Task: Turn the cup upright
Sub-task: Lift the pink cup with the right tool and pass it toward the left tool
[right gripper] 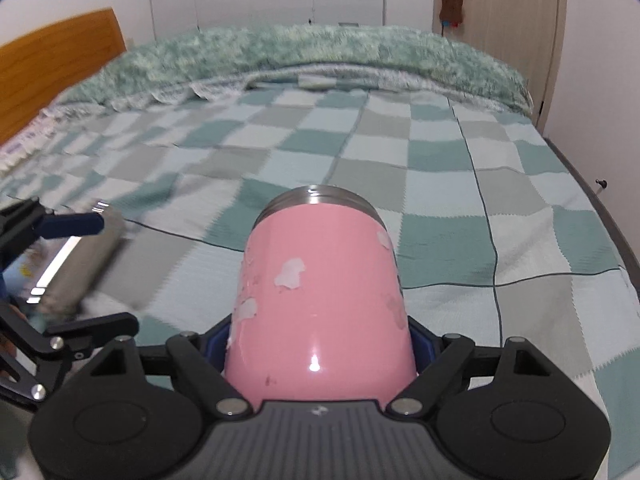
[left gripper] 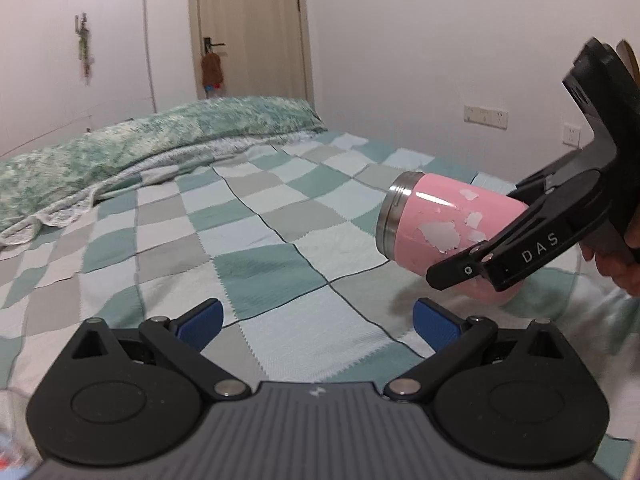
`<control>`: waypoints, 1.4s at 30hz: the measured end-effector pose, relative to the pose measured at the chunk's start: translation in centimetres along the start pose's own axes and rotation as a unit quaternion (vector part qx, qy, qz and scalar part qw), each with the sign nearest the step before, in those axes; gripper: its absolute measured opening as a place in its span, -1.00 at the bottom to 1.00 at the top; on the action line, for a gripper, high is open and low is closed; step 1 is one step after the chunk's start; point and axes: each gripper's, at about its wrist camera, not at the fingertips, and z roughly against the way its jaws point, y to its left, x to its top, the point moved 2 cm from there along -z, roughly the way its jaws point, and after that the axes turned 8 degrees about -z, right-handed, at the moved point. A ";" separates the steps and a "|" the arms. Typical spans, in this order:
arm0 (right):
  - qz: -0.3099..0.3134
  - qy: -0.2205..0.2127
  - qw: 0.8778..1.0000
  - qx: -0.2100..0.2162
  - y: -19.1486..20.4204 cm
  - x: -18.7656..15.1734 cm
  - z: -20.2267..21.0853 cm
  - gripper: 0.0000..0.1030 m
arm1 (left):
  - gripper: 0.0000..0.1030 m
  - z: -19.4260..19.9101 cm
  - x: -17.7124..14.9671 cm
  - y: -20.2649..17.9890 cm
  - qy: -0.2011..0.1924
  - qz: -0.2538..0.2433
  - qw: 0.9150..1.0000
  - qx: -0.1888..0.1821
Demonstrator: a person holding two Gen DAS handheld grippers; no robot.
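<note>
A pink cup (right gripper: 320, 300) with chipped paint and a steel rim is held between the blue pads of my right gripper (right gripper: 320, 344), which is shut on its base end. The cup lies roughly sideways, rim pointing away, lifted a little above the checked bedspread. In the left wrist view the cup (left gripper: 436, 220) is at right, rim to the left, with the right gripper (left gripper: 472, 256) clamped on it. My left gripper (left gripper: 316, 320) is open and empty, low over the bed. It also shows at the left edge of the right wrist view (right gripper: 86, 272).
A green and grey checked bedspread (left gripper: 240, 240) covers the bed. A rolled green quilt (right gripper: 320, 52) lies along the far side. A steel cylinder (right gripper: 80, 260) lies at left near the left gripper. A wooden headboard (right gripper: 52, 64) is at far left, a door (left gripper: 248, 28) behind.
</note>
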 end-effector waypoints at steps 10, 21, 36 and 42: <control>-0.024 0.006 0.998 0.050 7.0 -5.2 5.9 0.62 | 1.00 11.3 -2.3 -1.9 0.018 0.039 0.997 0.060; -0.107 0.040 0.993 0.012 10.3 -12.7 3.7 0.62 | 1.00 17.3 -8.6 -3.0 0.065 0.107 0.985 0.120; -0.097 -0.021 0.993 0.064 9.5 -13.2 6.9 0.96 | 1.00 18.4 -9.7 -4.0 0.069 0.144 0.977 0.142; -0.059 -0.115 0.989 0.078 5.4 -12.2 12.3 1.00 | 1.00 17.4 -7.5 -5.3 0.069 0.154 0.977 0.127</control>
